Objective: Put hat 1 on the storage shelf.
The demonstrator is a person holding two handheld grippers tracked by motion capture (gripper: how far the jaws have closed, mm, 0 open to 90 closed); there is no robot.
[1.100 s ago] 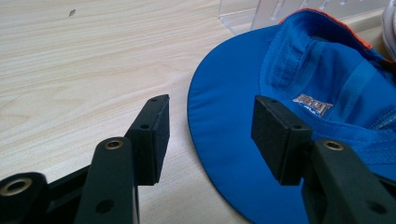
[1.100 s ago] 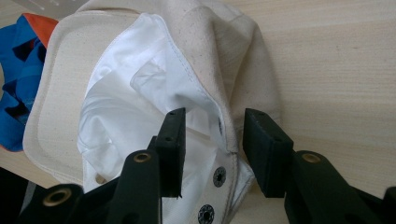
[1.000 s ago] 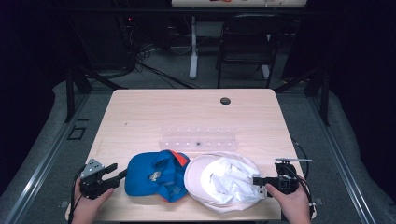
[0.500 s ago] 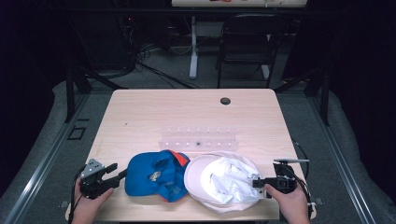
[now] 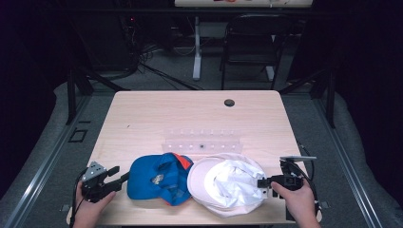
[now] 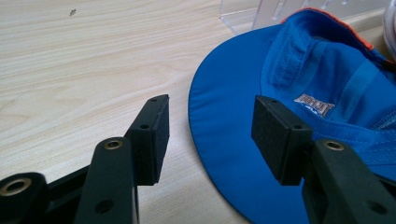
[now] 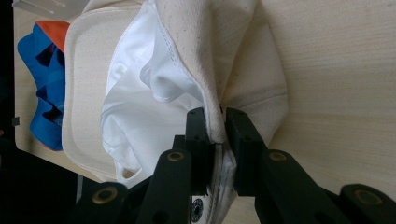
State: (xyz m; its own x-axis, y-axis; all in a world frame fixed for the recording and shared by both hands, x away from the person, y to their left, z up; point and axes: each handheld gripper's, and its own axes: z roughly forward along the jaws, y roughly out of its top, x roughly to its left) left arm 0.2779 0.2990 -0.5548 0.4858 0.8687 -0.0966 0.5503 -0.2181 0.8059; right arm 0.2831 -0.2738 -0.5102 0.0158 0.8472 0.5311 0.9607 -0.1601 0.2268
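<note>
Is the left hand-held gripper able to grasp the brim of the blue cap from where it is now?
Probably yes. The left hand-held gripper is open, and the blue cap brim edge lies between its jaws on the table, with nothing in between.

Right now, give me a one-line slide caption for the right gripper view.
Right gripper shut on the white cap at its rim, fabric bunched between the jaws, blue cap beyond.

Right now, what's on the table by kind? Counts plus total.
Caps: 2, a blue cap and a white cap
Clear acrylic racks: 1, the clear acrylic rack
Total: 3
The right gripper is shut on the white cap's edge; the left gripper is open at the blue cap's brim.
</note>
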